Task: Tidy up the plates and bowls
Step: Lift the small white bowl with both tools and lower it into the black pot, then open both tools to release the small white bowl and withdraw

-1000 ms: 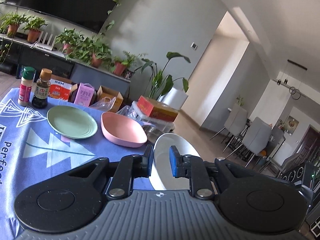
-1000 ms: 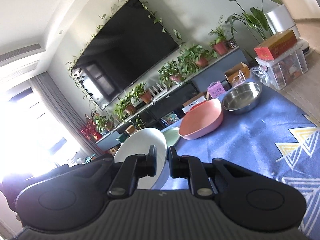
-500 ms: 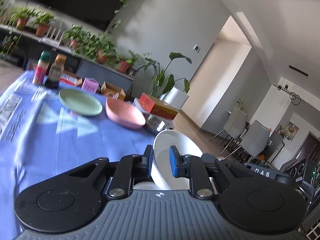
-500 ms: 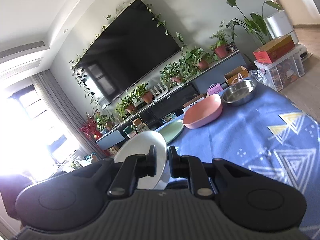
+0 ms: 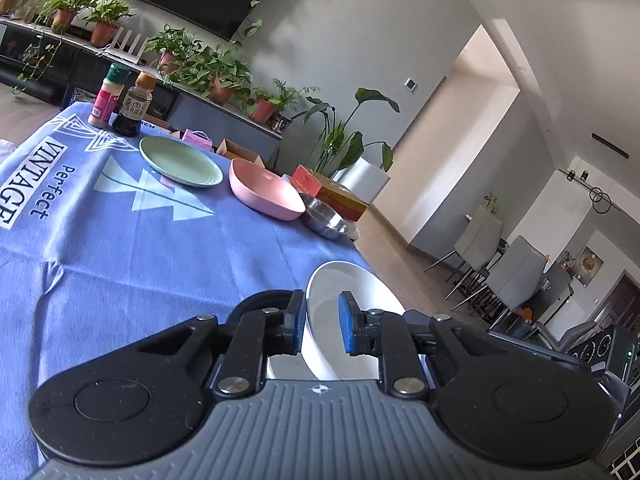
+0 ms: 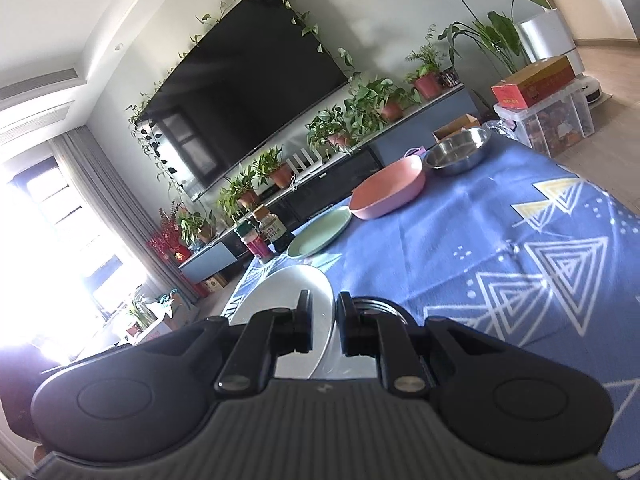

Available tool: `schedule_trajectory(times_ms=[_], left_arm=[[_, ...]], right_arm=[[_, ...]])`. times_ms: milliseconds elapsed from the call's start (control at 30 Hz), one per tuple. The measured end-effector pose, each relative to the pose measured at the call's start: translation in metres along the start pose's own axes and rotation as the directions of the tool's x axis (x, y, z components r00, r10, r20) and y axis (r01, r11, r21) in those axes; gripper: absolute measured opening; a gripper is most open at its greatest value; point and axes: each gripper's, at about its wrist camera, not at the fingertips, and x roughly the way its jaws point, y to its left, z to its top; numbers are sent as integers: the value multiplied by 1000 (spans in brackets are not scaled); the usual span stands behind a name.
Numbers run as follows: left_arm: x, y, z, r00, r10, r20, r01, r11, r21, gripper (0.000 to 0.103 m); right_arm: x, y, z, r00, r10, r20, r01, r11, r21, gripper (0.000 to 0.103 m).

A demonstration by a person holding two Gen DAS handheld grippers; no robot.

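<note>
Two bottles (image 5: pixel 120 100) beyond green plate (image 5: pixel 180 156), pink bowl (image 5: pixel 266 194)

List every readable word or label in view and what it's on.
"Perfect" – tablecloth, print at.
"VINTAGE" – tablecloth, partly cut off at the frame edge.
Sauce bottle label: too small to read.
Pink shaker label: too small to read.
Red box print: blurred.
Pink carton: unreadable.
</note>
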Motion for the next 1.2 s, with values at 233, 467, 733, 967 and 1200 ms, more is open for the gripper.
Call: schedule_trajectory(times_ms=[233, 467, 733, 967, 1200], left_arm=[[-2, 2, -8, 1000, 12, -15, -12, 1000, -13, 16], [-3, 0, -13, 999, 24, -34, -25, 1000, -9, 16], [1, 3, -15, 998, 33, -49, -33, 999, -10, 16], [0, 3, -15, 999, 28, -44, -29, 999, -15, 17], [-1, 4, -14, 999, 25, -42, -26, 1000, -17, 17]], right_arm=[[-2, 0, -8, 1000, -12, -7, 12, 1000, -7, 40], [-1, -1, -14, 999, -28, -23, 28, 1000, -8, 40], [-1, -5, -14, 999, -21, -26, 21, 1000, 2, 40], [-2, -6, -13, 1000, -24, -12, 24, 1000, -7, 40], [-4, -7, -13, 1000, -29, 1, 29, 1000, -1, 40]])
